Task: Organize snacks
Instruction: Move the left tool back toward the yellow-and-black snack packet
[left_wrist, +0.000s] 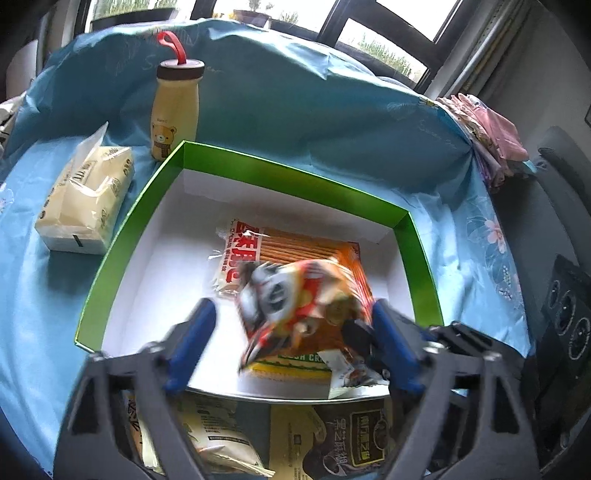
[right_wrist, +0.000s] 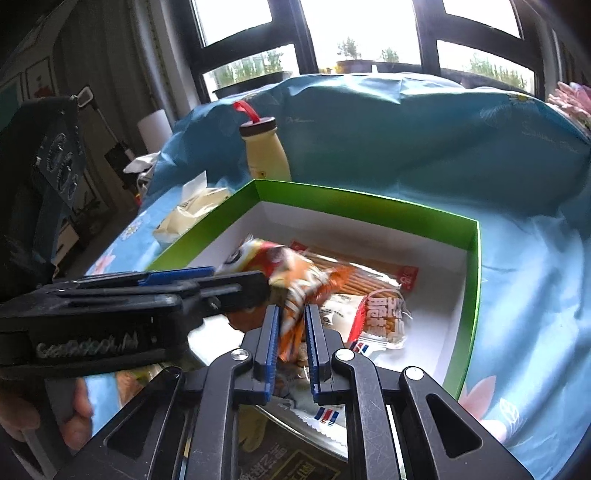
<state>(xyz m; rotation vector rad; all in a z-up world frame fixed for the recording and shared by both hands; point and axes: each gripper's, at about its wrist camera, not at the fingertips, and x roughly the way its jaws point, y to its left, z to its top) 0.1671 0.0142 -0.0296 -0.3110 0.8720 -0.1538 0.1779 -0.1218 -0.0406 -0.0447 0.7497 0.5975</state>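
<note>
Snack bag (left_wrist: 303, 302), orange-red, crumpled and blurred, over green box (left_wrist: 122, 243).

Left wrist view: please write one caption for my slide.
Open left gripper above the green box, orange snack bag between its jaws.

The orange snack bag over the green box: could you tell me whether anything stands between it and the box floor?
Yes: the cracker packet already lies on the floor of the green box, directly under the orange snack bag. Bare white floor shows only to the left of it.
</note>
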